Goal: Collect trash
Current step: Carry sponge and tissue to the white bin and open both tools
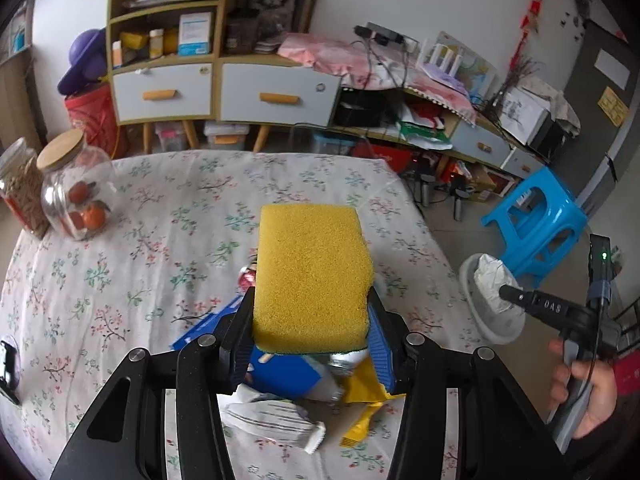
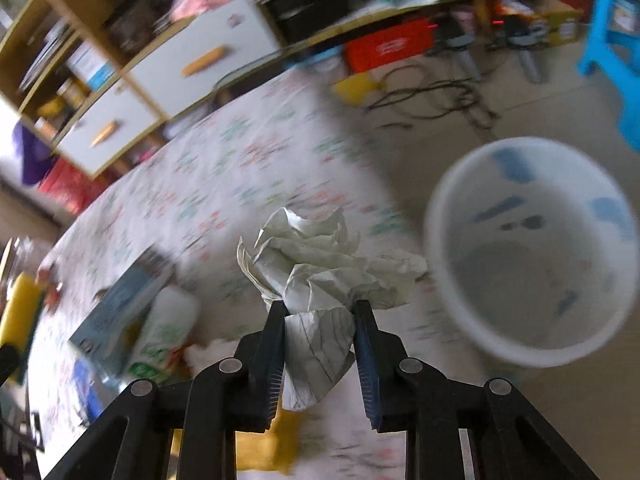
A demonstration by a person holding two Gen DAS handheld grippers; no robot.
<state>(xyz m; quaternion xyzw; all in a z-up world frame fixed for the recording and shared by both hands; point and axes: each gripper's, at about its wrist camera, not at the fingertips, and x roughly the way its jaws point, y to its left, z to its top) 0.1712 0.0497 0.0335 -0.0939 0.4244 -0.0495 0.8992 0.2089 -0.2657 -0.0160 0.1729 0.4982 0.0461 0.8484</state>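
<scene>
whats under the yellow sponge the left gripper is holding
Under the yellow sponge, clamped in the left gripper, lie a blue packet, a yellow wrapper and a white glove on the table. Whatever lies directly beneath the sponge is covered.

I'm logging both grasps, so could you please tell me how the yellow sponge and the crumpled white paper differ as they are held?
The yellow rectangular foam sponge keeps a firm block shape; the crumpled white paper is an irregular, creased wad. The sponge fills a wide gap between the left gripper's fingers; the paper is pinched narrowly in the right gripper. The sponge is above the floral tablecloth; the paper is near the white bin. Both are gripped clear of the table.
</scene>
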